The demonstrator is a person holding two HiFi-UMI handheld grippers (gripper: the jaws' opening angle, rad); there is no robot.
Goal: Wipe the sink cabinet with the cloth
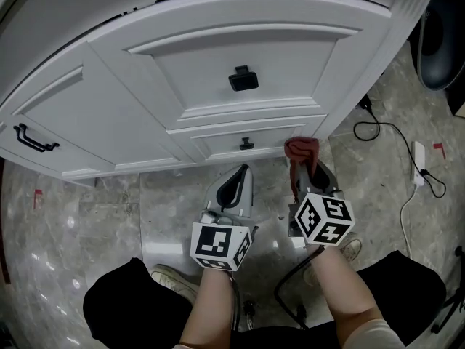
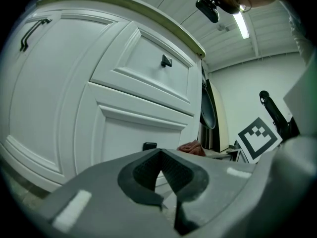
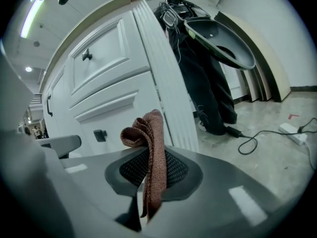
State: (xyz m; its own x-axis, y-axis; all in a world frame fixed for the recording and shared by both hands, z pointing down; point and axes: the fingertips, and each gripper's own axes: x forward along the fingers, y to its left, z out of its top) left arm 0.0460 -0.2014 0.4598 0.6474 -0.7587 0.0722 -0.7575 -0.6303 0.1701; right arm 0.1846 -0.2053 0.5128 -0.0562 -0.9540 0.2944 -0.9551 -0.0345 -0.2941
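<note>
Grey marbled floor runs under the white cabinet, whose panelled front fills the space ahead of both tools. Your right gripper has its jaws closed on the cloth. A rust-red strip is pinched between the pads, with a curled wad standing proud past the tips. That wad sits close to the cabinet's bottom right corner; I cannot tell whether it touches. Your left gripper is just to the left of the right one. Its jaws are together with nothing in them, and it points at the lower panel below the small knob.

The wipe looks barely begun, so set it up well. Only a small wad leads the jaws, so tilt the tool until cloth, not jaw plastic, meets the paint. Press lightly, because a narrow pinch like this probably slips if you drag hard. Work in long overlapping strokes to the tool's left and upward. Slow down at the raised mouldings and around the knob, where the fold could snag. Hold the left gripper back from the front, clear of the stroke. Mind the cable on the floor to the right gripper's right.
</note>
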